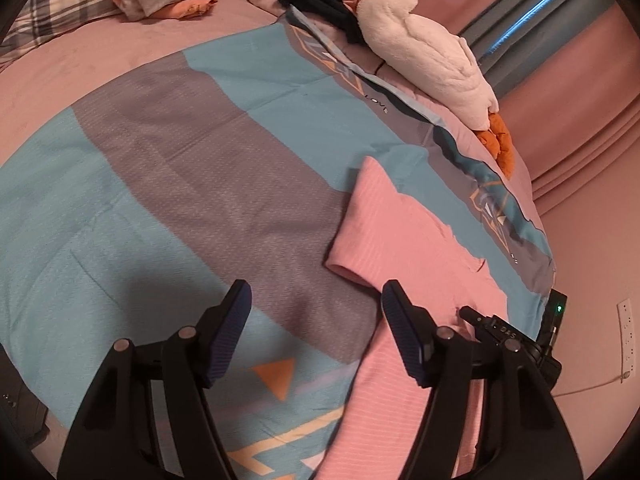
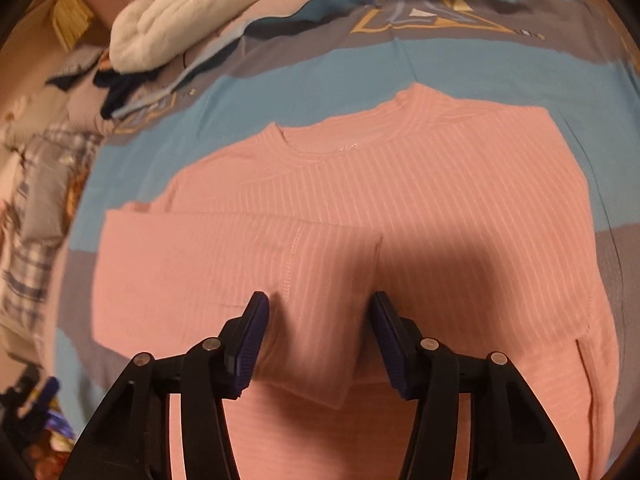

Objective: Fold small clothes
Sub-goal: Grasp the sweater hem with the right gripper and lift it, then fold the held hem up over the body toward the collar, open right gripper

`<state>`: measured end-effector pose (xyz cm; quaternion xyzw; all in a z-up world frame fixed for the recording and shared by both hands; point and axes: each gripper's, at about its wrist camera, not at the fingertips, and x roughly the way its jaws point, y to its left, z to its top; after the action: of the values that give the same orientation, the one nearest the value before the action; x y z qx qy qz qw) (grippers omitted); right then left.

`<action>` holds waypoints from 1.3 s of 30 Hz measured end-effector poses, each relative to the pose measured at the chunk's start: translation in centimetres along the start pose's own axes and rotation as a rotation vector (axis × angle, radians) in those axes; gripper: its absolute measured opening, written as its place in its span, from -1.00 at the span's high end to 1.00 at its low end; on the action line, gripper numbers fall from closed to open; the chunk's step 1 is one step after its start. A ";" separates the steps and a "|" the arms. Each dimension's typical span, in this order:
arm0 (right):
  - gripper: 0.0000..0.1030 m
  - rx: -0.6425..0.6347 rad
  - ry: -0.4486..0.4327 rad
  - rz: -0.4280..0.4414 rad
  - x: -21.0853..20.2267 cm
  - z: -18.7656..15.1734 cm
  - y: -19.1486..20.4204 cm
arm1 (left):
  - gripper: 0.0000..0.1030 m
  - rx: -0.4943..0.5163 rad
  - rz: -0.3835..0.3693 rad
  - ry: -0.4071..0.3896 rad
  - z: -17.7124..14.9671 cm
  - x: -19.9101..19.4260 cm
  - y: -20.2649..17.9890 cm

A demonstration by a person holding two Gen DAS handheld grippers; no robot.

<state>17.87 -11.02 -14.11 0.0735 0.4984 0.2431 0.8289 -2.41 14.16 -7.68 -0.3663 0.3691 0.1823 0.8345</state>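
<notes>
A: What can't you make out?

B: In the right wrist view the left rim is blurred: plaid bedding and some dark clutter low down that I can't name. The pink ribbed top runs off the bottom of that view, so its hem is hidden. In the left wrist view the same top is cut off below, behind the gripper arms.

A: Edges and open room?

B: Left to right in the left wrist view: a wide bare stretch of the blue and grey bedspread, then the top, then the bed's edge with a white plush toy along it.

A: The top itself?

B: Pink, fine pale stripes, round neckline away from the camera, lying flat on the bedspread. 1 sleeve is folded across the body, cuff near the middle.

A: The tongs?

B: The left gripper stands moderately wide over the bedspread, nothing between its pads. The right gripper is narrower, with the folded sleeve between its blue pads; whether they pinch the cloth, I can't tell.
</notes>
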 end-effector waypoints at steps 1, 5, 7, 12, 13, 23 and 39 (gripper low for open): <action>0.29 -0.017 0.000 -0.020 0.0 0.0 0.3 | -0.31 -0.002 -0.001 0.003 0.0 0.1 0.1; 0.79 -0.094 0.006 -0.072 -0.5 -0.1 1.3 | -0.31 -0.001 -0.010 0.011 -0.1 0.3 0.1; 0.82 -0.111 -0.003 -0.079 -1.1 -0.2 1.3 | -0.31 0.004 -0.012 0.014 -0.2 0.4 0.0; 0.83 -0.163 -0.049 -0.088 -3.2 -0.3 1.8 | -0.30 0.019 -0.019 0.025 -0.2 0.7 -0.3; 0.84 -0.176 -0.062 -0.090 -3.7 -0.1 2.0 | -0.30 0.019 -0.021 0.025 -0.2 0.7 -0.3; 0.84 -0.298 -0.225 -0.101 -8.9 3.8 6.5 | -0.30 0.017 -0.039 0.024 0.2 0.7 -0.4; 0.85 -0.352 -0.380 -0.119 -14.9 6.6 7.8 | -0.30 0.050 -0.068 0.035 1.8 1.7 -2.4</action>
<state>15.22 -10.51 3.81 -0.0571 0.2872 0.2585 0.9206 0.97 13.96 -7.04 -0.3608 0.3755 0.1380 0.8425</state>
